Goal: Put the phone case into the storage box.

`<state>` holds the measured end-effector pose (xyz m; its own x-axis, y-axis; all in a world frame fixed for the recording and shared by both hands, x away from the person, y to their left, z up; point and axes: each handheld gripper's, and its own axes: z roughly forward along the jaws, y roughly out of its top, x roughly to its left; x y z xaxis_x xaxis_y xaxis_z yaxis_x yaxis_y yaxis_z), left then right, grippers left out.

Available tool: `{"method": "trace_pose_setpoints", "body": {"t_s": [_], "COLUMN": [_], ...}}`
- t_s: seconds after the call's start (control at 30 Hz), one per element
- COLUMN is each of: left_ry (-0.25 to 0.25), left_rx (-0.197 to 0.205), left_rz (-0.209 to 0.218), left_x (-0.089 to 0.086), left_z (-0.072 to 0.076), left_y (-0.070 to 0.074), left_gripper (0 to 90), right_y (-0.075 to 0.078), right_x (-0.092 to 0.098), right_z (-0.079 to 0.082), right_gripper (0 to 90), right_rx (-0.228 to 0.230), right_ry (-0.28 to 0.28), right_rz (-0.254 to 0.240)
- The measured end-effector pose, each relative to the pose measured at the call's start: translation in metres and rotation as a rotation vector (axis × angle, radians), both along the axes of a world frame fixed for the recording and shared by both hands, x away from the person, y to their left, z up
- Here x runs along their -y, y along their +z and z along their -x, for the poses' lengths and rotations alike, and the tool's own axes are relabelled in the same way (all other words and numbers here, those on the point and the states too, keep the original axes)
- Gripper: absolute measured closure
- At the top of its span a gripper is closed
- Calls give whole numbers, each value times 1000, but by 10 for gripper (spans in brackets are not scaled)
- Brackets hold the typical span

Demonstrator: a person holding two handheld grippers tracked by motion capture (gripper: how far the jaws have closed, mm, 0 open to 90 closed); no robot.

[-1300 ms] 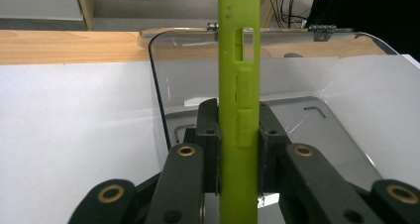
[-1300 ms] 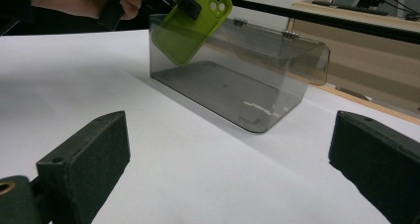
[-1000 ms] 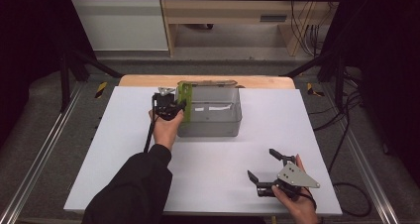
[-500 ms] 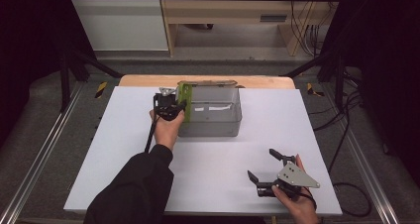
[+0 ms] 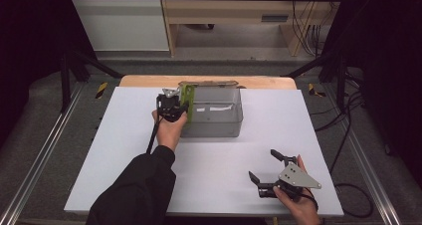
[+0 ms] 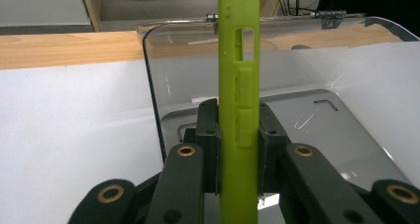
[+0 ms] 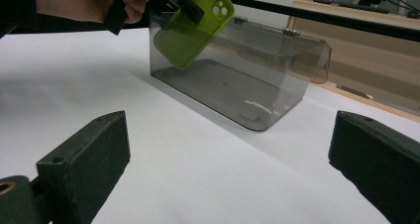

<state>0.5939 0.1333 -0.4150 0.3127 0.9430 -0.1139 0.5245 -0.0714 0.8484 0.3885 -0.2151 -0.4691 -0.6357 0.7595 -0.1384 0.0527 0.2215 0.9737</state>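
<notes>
From the high view, the left gripper (image 5: 174,104) holds a green phone case (image 5: 187,96) at the left end of the clear box (image 5: 215,116), which sits on the white table (image 5: 124,135). The right gripper (image 5: 268,175) rests near the table's front edge, well apart from the box, with its jaws spread and nothing between them.

In the left gripper view, the case (image 6: 238,85) stands edge-on, clamped between the two pads just above the box's rim (image 6: 153,85). The box floor beyond looks bare.

In the right gripper view, the case (image 7: 190,28) hangs tilted, its lower corner inside the box (image 7: 247,85) and its camera end above the rim. Judging by this, the pickup is done and the case is partly in; lowering it and letting go remain.
</notes>
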Motion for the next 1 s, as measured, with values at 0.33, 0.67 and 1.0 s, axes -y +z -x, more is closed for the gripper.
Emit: {"method": "trace_pose_setpoints", "body": {"t_s": [0.33,0.67,1.0], "left_ry": [8,13,24], "left_rx": [-14,-28,-43], "left_rz": [-7,-5,-2], "left_x": [0,0,-2], "left_z": [-1,-2,-3], "left_y": [-2,-3,-3], "left_gripper": [769,769,769], "right_y": [0,0,0], "right_x": [0,0,1], "right_z": [0,0,0], "right_gripper": [25,25,25], "right_rx": [-2,-4,-7], "right_ry": [-1,-1,0], "right_rz": [0,-1,-3]}}
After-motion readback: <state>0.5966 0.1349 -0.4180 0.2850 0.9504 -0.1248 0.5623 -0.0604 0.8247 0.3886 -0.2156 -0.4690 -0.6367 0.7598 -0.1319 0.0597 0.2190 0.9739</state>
